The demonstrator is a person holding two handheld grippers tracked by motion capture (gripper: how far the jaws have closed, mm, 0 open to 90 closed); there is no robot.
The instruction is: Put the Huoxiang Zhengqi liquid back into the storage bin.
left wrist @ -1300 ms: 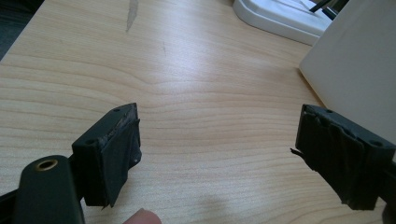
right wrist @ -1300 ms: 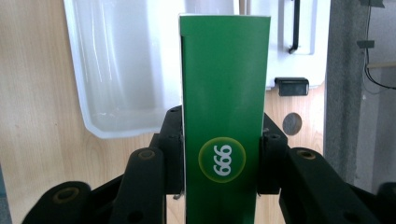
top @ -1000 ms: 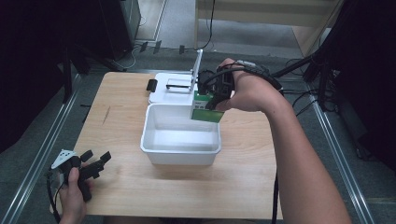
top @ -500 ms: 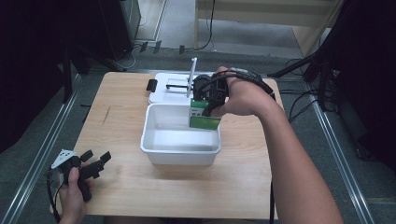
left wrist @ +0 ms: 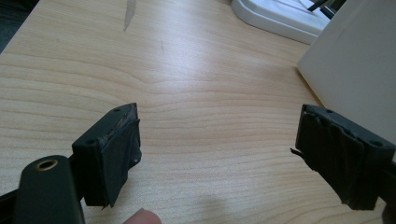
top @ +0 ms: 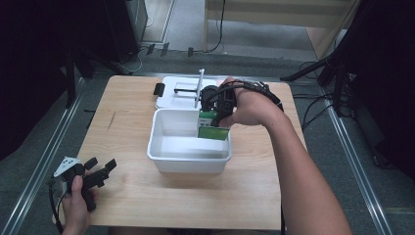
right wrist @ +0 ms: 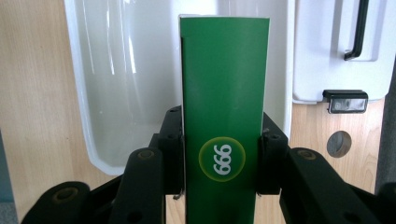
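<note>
A green carton (top: 213, 128) marked 999 hangs over the far right corner of the white tub (top: 166, 152), its lower end inside the rim. My right gripper (top: 214, 113) is shut on it; in the right gripper view both jaws press the sides of the green carton (right wrist: 224, 116) above the white tub (right wrist: 88, 116). My left gripper (top: 100, 171) rests at the table's near left corner, open. In the left gripper view its fingertips (left wrist: 112, 144) stand wide apart over bare wood, the left gripper (left wrist: 219, 154) holding nothing.
The tub's white lid (top: 183, 93) with a black handle lies flat behind the tub, a white panel (top: 199, 87) standing upright on it. A black latch (top: 158, 89) sits at the lid's left. The wooden table (top: 127, 117) has metal rails on both sides.
My right gripper has carried the green carton left and down, from above the tub's far right rim to partly inside it. The left gripper has stayed put.
</note>
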